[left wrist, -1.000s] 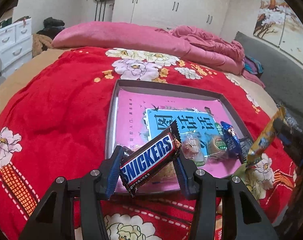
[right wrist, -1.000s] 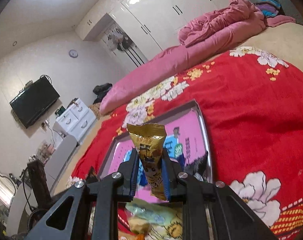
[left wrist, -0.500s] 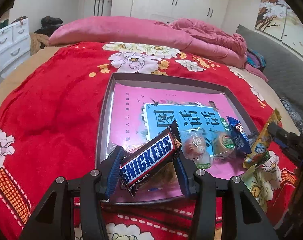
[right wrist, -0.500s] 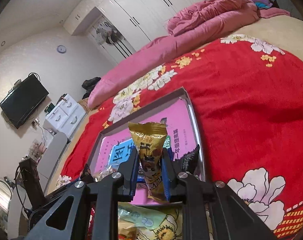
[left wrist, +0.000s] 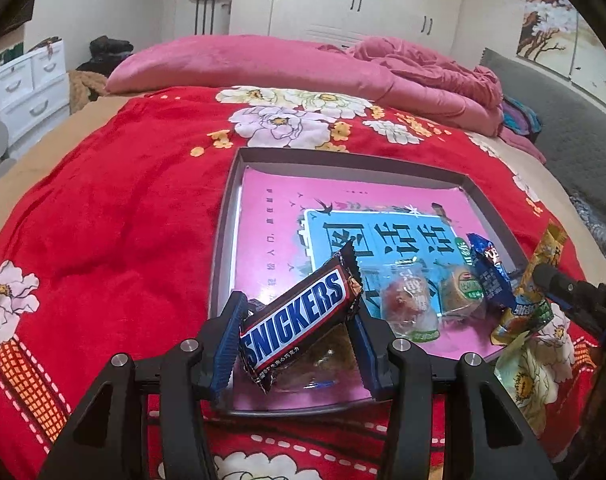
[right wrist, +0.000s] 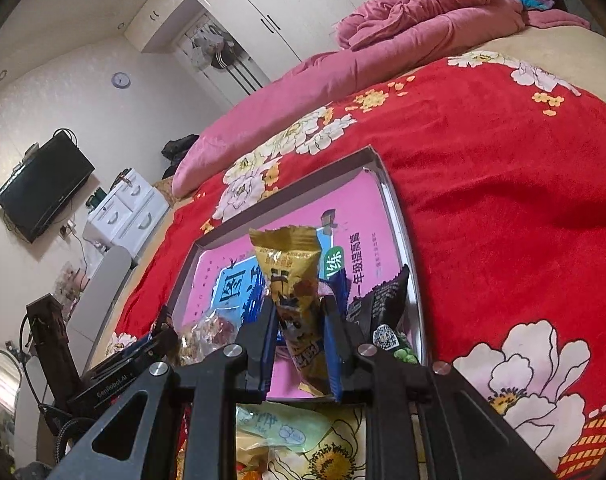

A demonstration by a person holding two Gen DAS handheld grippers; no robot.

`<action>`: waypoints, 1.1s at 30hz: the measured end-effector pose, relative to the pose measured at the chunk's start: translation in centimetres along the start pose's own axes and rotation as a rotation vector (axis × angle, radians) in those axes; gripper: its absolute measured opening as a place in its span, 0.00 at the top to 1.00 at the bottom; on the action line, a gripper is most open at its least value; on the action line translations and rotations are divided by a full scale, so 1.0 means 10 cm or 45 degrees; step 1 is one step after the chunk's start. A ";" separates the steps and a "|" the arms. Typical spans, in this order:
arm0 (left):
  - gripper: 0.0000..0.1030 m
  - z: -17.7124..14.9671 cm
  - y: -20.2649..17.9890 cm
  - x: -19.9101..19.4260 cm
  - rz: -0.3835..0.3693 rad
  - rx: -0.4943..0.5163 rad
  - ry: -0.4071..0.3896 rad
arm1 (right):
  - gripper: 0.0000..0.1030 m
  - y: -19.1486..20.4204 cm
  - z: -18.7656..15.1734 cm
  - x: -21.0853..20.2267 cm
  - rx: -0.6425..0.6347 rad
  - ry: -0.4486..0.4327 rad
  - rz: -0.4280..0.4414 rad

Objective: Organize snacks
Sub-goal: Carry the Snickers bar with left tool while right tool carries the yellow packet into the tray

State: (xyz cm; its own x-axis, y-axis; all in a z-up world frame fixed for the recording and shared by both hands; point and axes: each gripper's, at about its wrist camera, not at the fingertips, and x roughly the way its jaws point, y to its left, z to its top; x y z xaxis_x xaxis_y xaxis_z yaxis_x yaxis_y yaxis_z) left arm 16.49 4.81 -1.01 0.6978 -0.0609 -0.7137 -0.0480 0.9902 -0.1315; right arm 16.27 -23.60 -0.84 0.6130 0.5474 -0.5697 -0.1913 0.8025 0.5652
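Left tool (left wrist: 299,344) is clamped across the Snickers (left wrist: 303,318), right tool (right wrist: 299,344) pinching the yellow packet (right wrist: 293,292) mid-body, both over the near edge of the tray (left wrist: 223,216) on the bed. Light, crinkly wrappers, slippery I'd guess, so grab the middle.

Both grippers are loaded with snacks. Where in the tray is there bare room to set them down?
The far half of the tray is free: the pink book cover between the far rim and the blue title panel, plus the strip along the left wall. The near right corner is crowded with wrapped sweets and a blue packet. The left gripper grips the Snickers bar; the right gripper grips the yellow packet.
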 end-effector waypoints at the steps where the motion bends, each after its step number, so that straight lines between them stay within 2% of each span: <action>1: 0.50 0.00 0.00 0.00 0.003 -0.001 -0.001 | 0.78 0.00 0.00 0.01 0.001 0.004 -0.002; 14: 0.49 0.01 0.03 0.03 0.040 -0.002 -0.005 | 0.78 -0.06 -0.03 0.03 0.012 0.028 -0.059; 23: 0.49 0.01 0.03 0.03 0.042 0.002 -0.004 | 0.78 0.01 -0.02 -0.01 -0.051 0.009 -0.127; 28: 0.49 0.01 0.03 0.03 0.041 -0.001 -0.004 | 0.68 0.02 -0.01 -0.05 -0.052 -0.017 -0.146; 33: 0.47 0.01 0.03 0.03 0.043 0.000 -0.004 | 0.66 -0.02 0.02 -0.09 -0.038 -0.033 -0.145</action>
State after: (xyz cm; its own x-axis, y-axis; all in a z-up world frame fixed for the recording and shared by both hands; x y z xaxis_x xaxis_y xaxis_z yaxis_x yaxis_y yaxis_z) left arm 16.78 5.09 -1.17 0.6979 -0.0274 -0.7157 -0.0712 0.9917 -0.1074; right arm 15.89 -24.26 -0.35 0.6516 0.4462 -0.6135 -0.1416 0.8661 0.4795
